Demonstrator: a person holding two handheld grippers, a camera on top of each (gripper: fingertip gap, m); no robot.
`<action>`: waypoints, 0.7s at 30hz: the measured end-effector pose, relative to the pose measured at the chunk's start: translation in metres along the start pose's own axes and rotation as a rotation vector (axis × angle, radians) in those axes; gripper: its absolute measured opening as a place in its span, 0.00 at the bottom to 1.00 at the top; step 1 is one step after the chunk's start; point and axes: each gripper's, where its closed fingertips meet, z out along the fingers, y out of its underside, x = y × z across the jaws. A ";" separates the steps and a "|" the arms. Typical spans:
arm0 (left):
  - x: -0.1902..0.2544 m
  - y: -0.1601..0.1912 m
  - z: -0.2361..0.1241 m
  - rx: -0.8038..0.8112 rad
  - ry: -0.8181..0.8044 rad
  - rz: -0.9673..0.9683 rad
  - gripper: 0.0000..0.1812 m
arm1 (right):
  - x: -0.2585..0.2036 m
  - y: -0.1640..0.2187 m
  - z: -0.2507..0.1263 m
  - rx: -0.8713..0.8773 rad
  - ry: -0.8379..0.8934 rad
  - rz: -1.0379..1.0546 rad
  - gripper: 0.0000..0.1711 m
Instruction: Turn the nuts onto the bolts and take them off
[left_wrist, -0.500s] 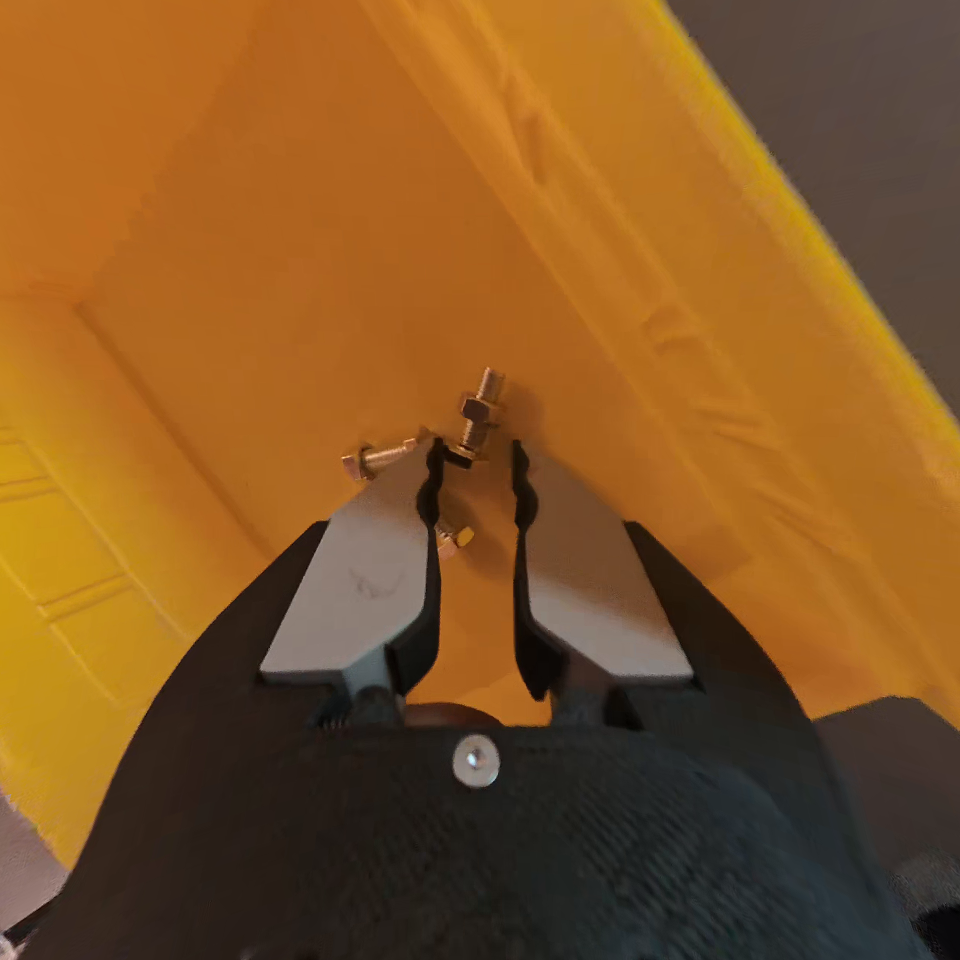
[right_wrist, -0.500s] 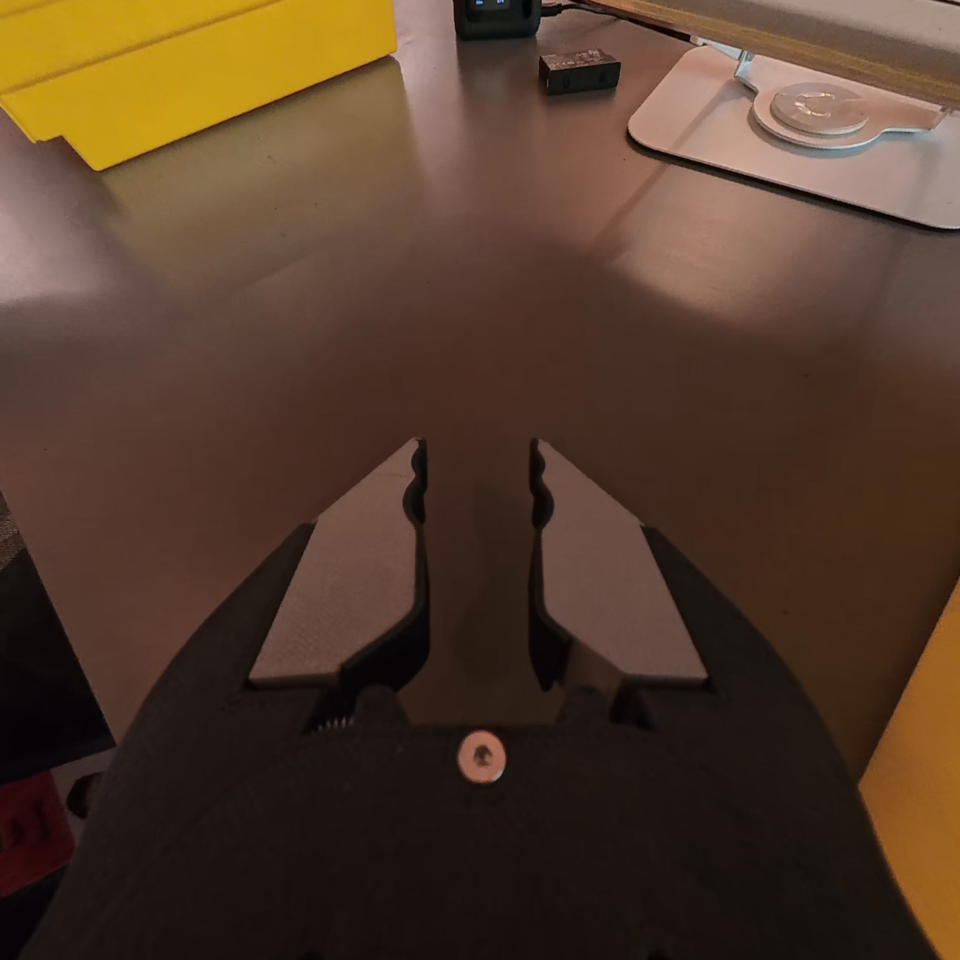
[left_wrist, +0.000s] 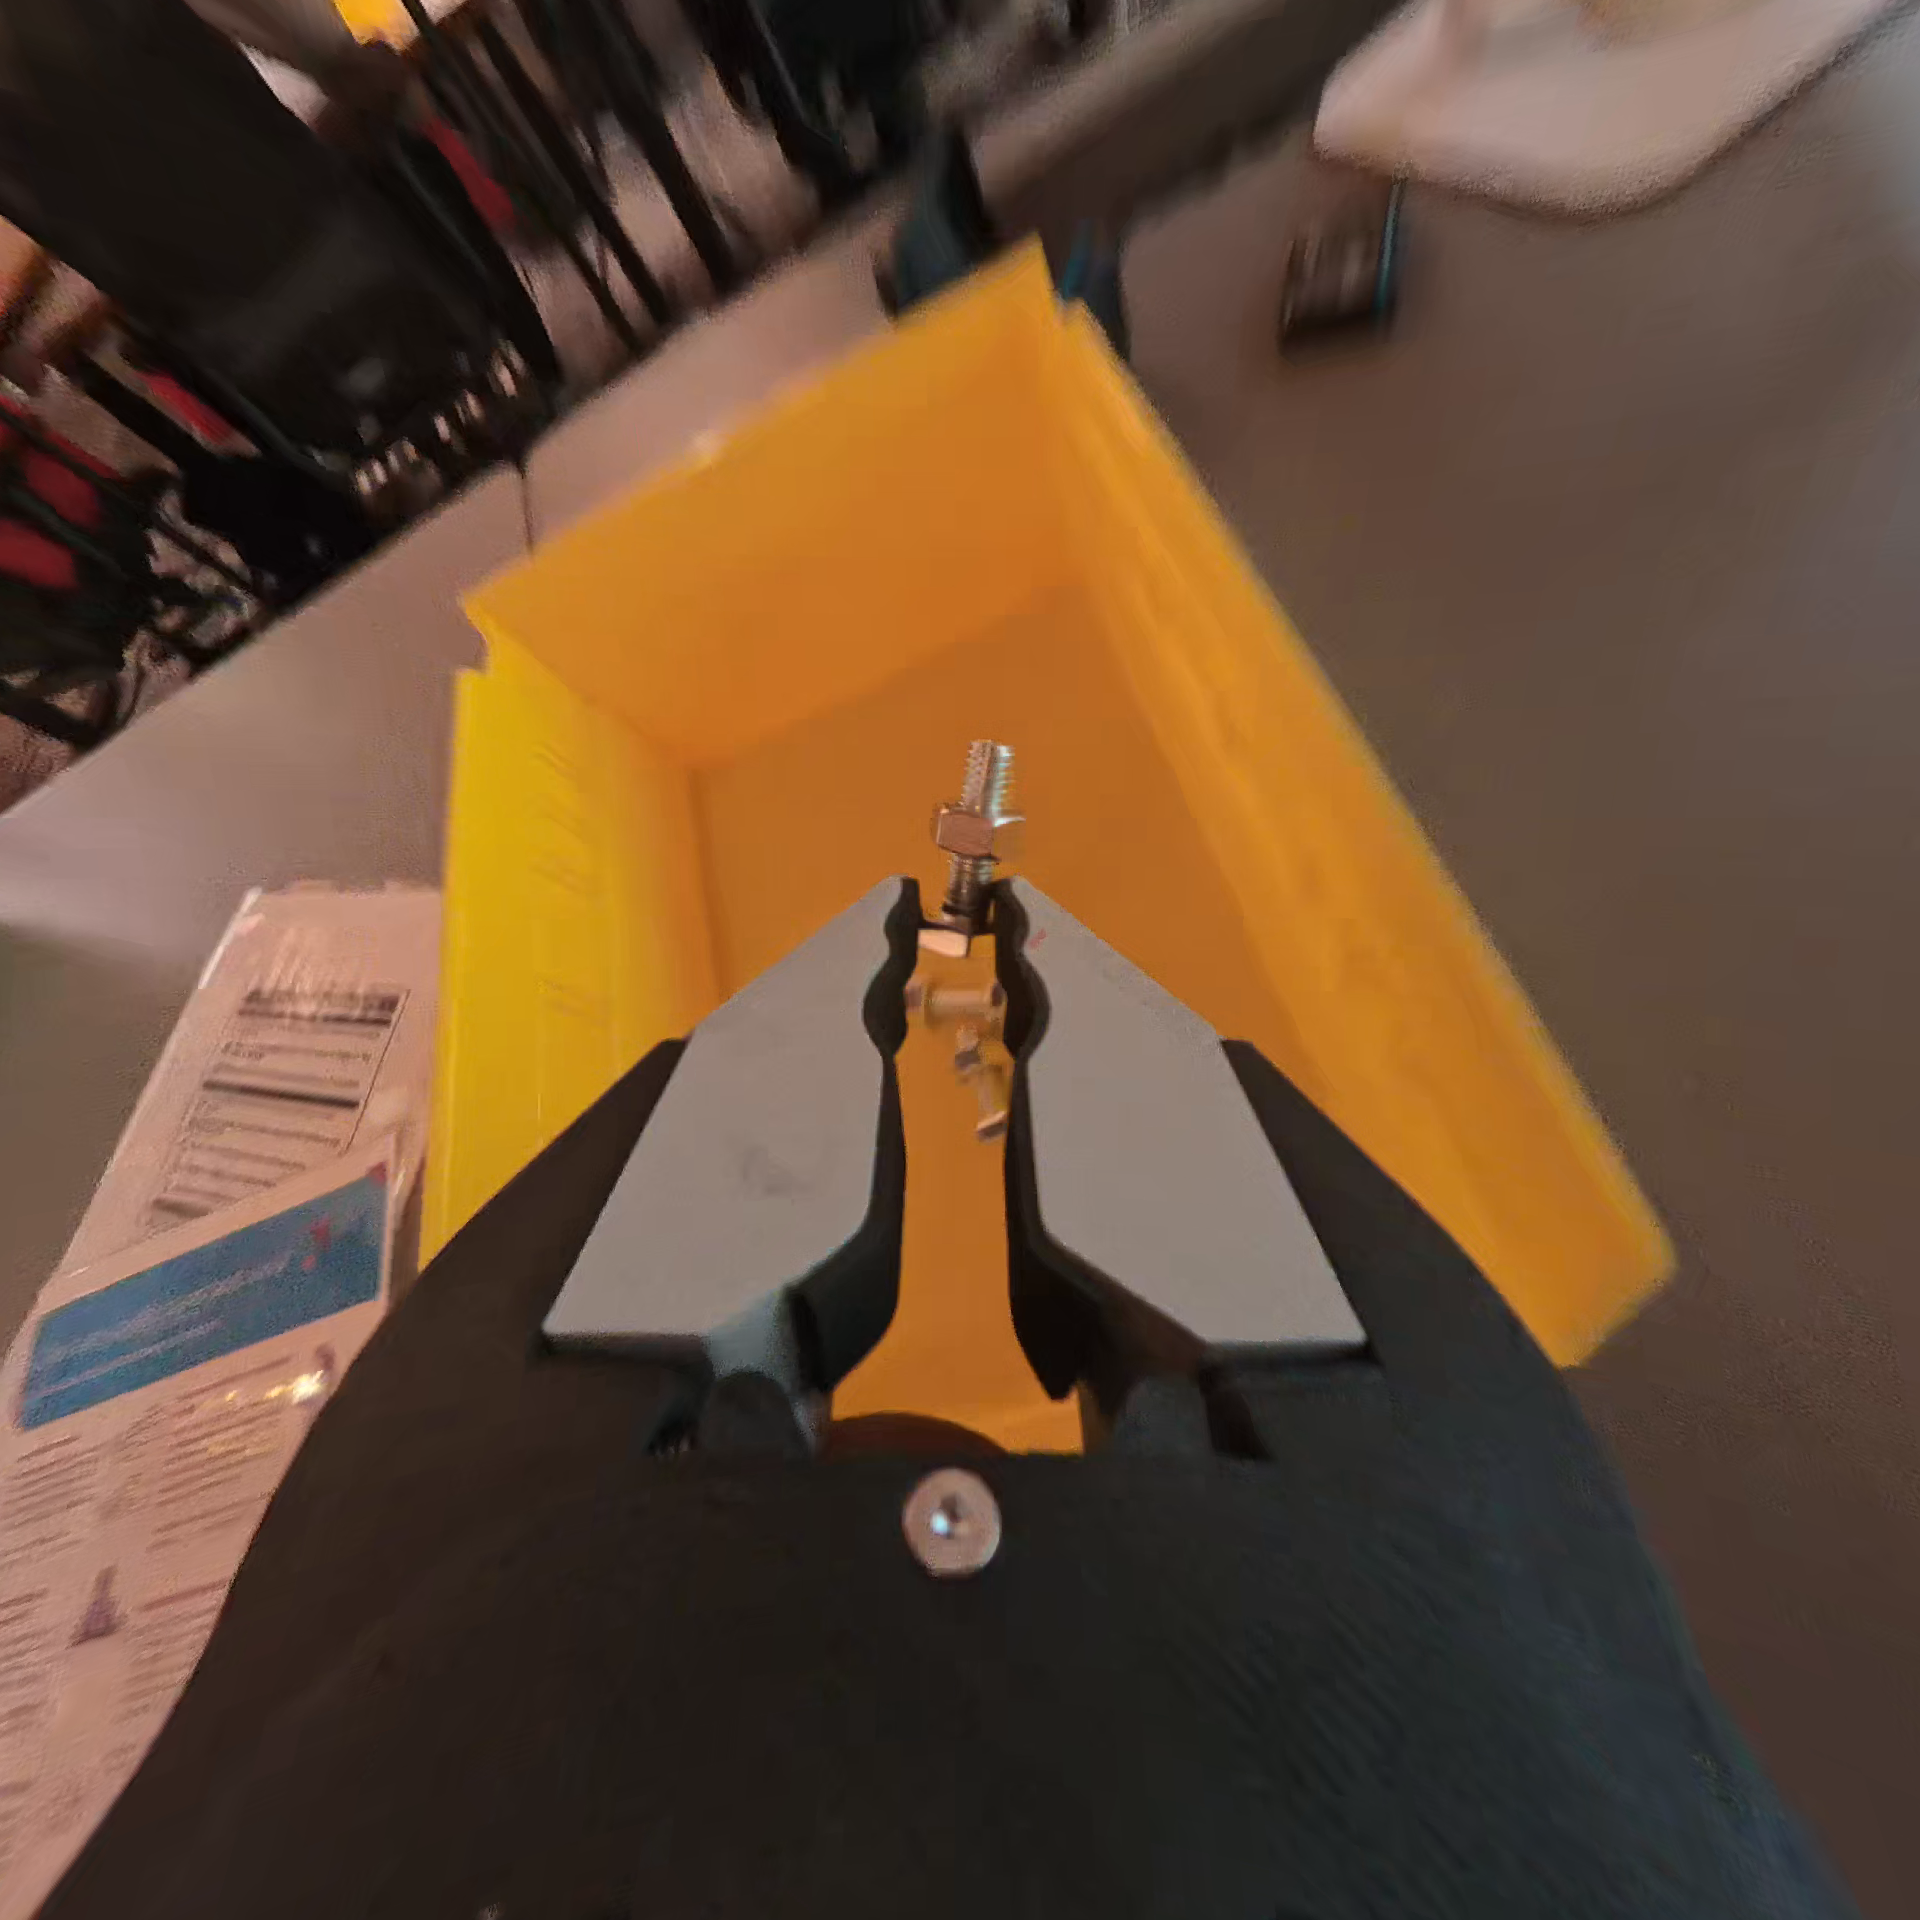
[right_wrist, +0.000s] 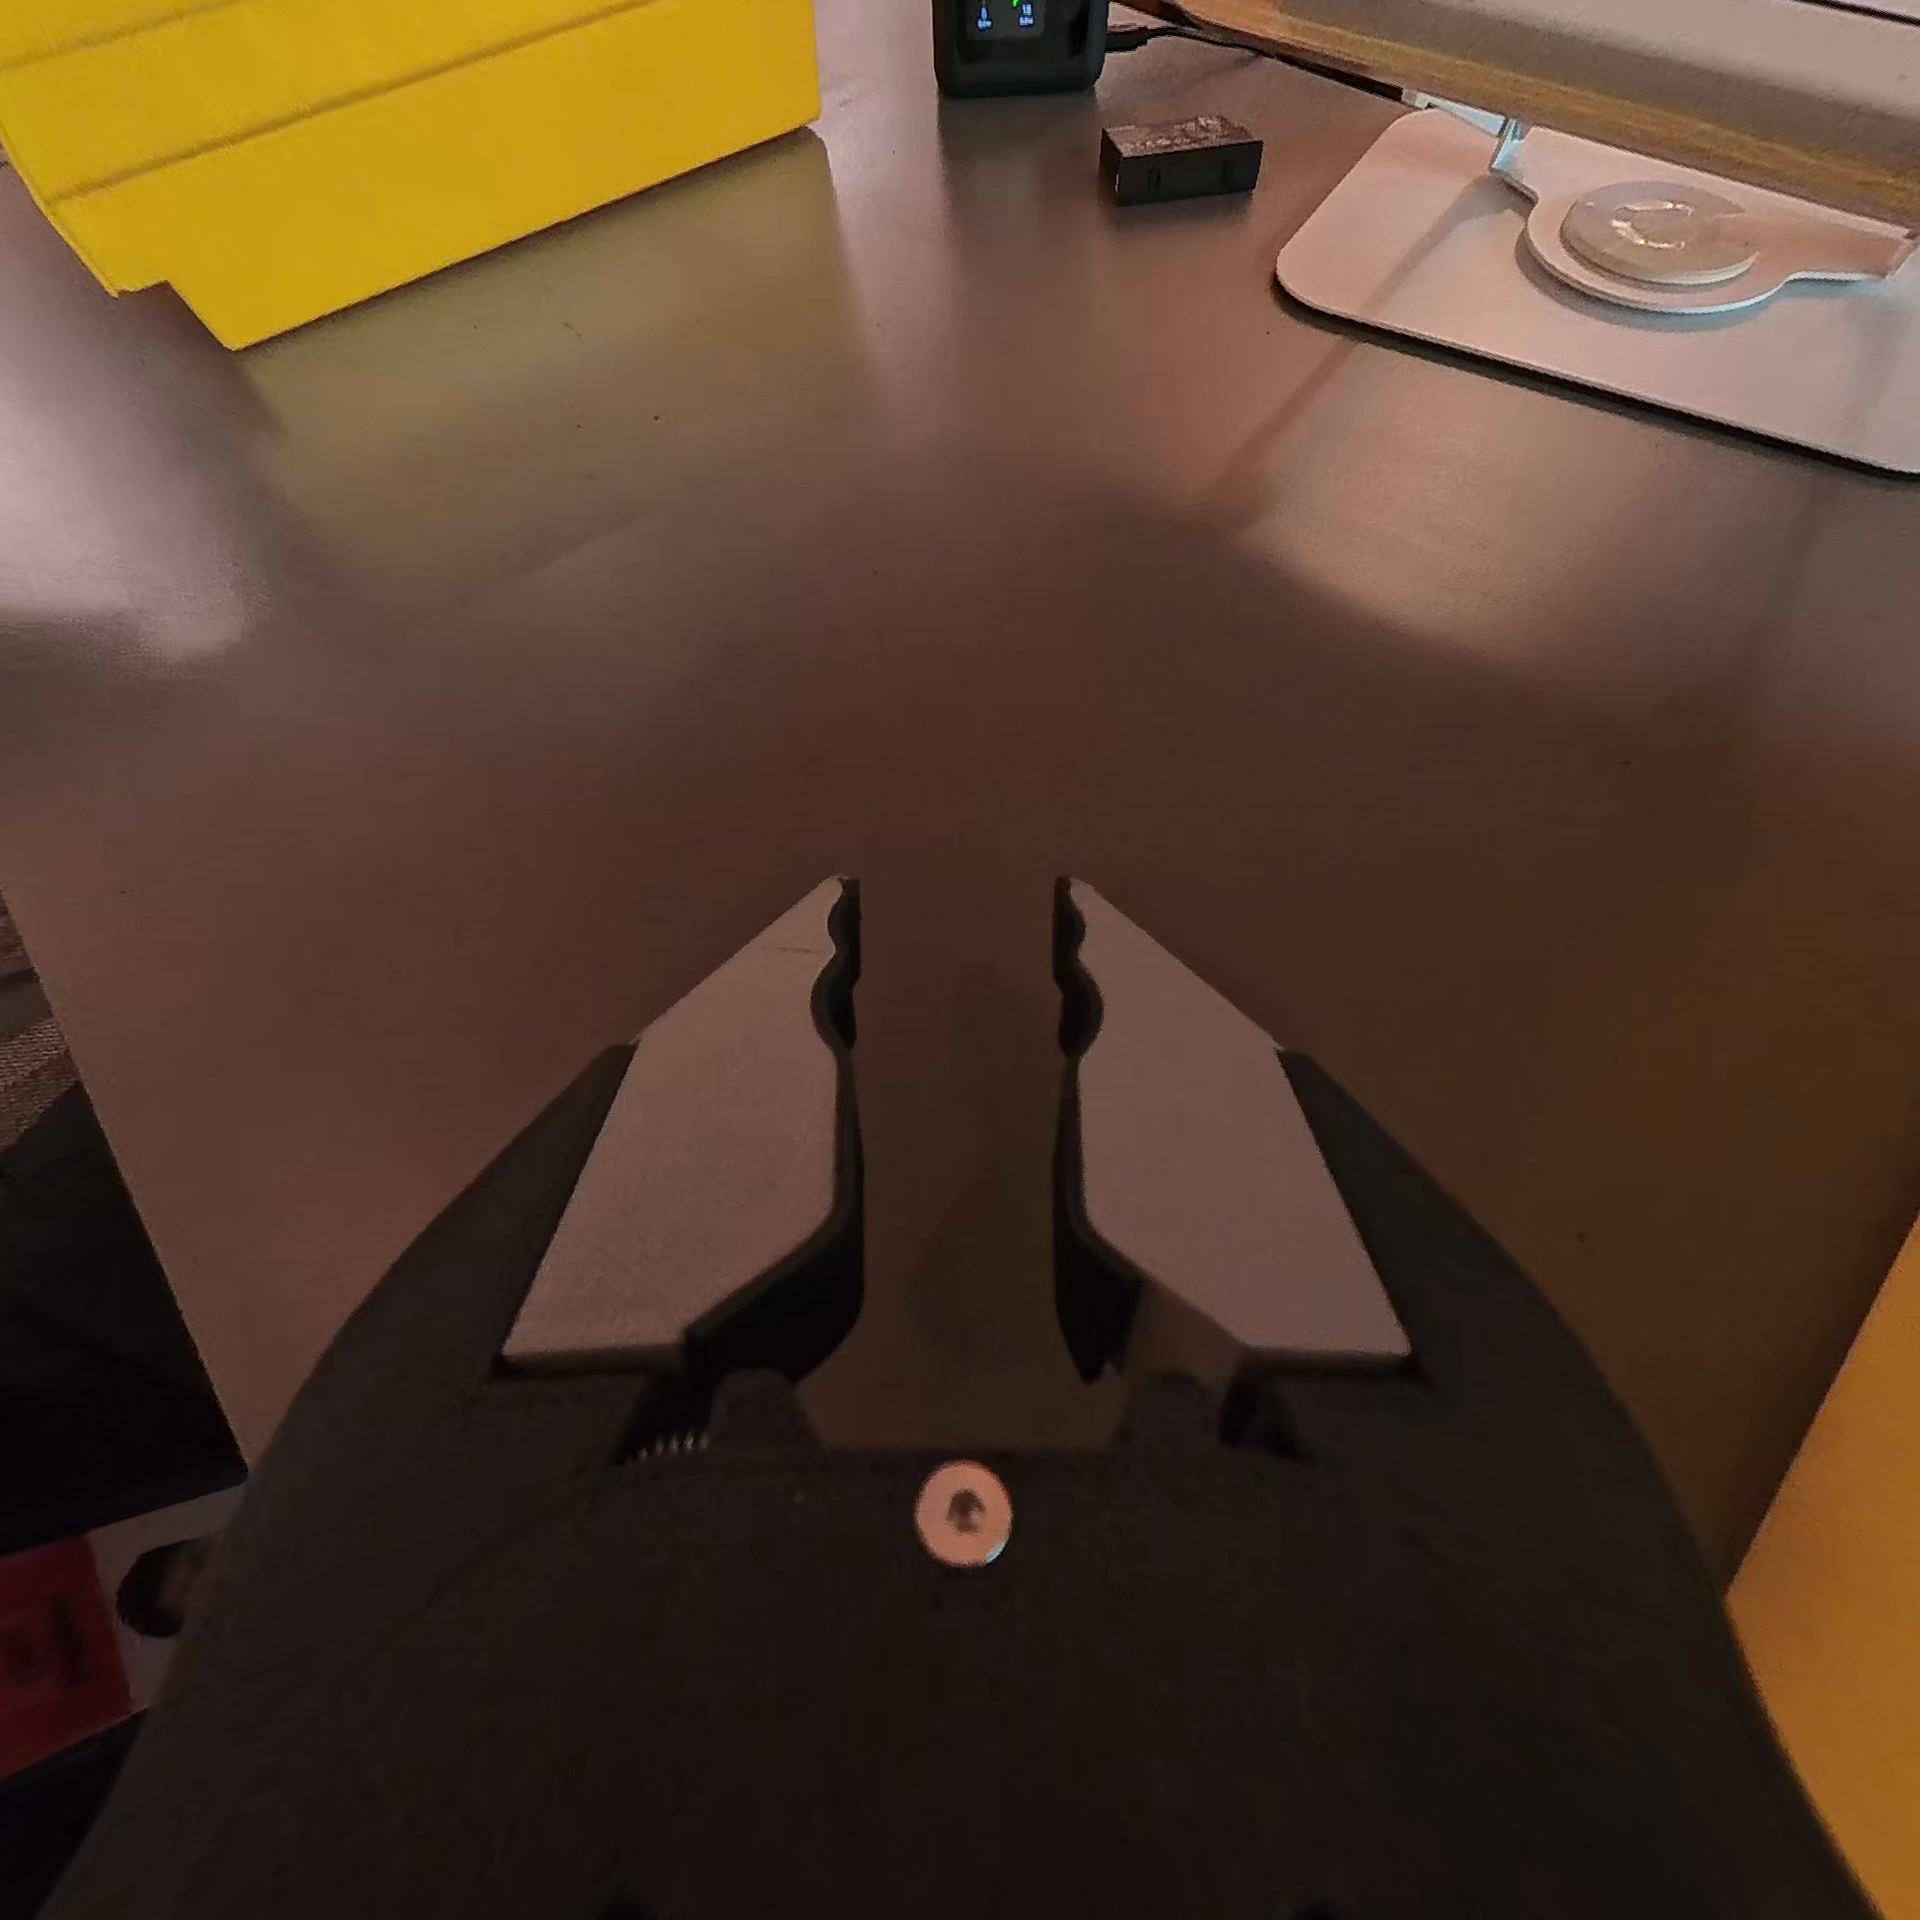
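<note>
Left gripper (left_wrist: 956, 920): pinching the head of a bolt (left_wrist: 971, 831), nut (left_wrist: 975, 828) threaded on, above yellow bin (left_wrist: 831, 582); loose bolts (left_wrist: 971, 1039) on bin floor. Right gripper (right_wrist: 956, 914): spread, empty, over the table (right_wrist: 935, 623).

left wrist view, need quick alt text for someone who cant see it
The left tool grips the head end of a bolt carrying a nut, held above an open yellow bin. More bolts lie in the bin below, and a white printed box lies to its left.
</note>
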 end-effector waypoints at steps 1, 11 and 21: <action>0.006 -0.017 -0.015 0.086 0.017 -0.042 0.06 | 0.000 0.000 0.000 0.004 -0.003 -0.001 0.20; 0.273 -0.125 -0.099 0.606 0.724 -0.101 0.06 | -0.019 -0.013 -0.010 0.103 -0.110 -0.045 0.23; 0.372 -0.105 -0.048 0.522 0.876 -0.056 0.04 | -0.029 -0.029 -0.023 0.225 -0.163 -0.073 0.23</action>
